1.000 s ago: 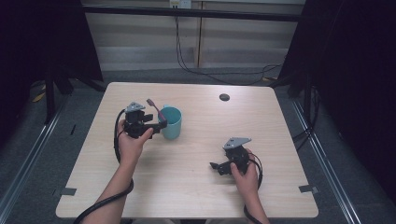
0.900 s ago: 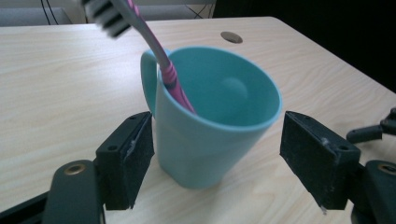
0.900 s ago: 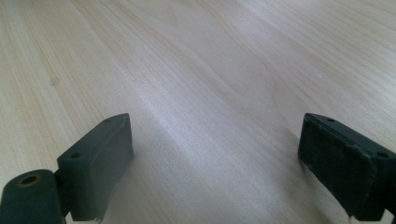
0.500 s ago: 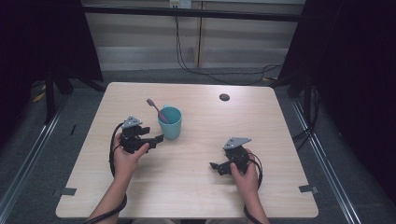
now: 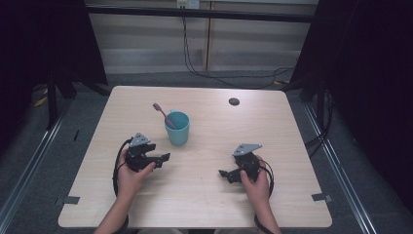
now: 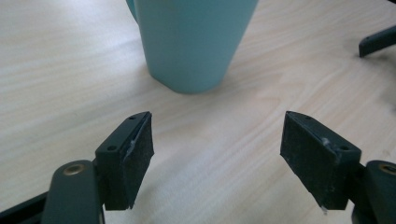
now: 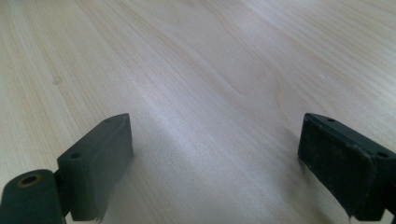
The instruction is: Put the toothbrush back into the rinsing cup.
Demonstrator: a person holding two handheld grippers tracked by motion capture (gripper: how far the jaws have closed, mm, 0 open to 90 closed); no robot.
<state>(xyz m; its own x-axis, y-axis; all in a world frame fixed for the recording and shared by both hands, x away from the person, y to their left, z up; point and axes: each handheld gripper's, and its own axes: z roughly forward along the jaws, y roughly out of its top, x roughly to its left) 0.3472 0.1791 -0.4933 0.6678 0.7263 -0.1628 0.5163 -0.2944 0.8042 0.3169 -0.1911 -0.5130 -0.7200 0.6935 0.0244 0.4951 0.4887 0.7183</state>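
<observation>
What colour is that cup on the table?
The cup is light teal, a blue-green. It shows best in the left gripper view, close up.

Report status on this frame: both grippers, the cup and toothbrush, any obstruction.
Left gripper open, empty, short of teal cup. Right gripper open, empty, low over the table. Toothbrush stands in cup, leaning. Nothing between left gripper and cup.

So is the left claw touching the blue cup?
Apart. In the left gripper view the left claw is open, with bare table between it and the cup.
</observation>
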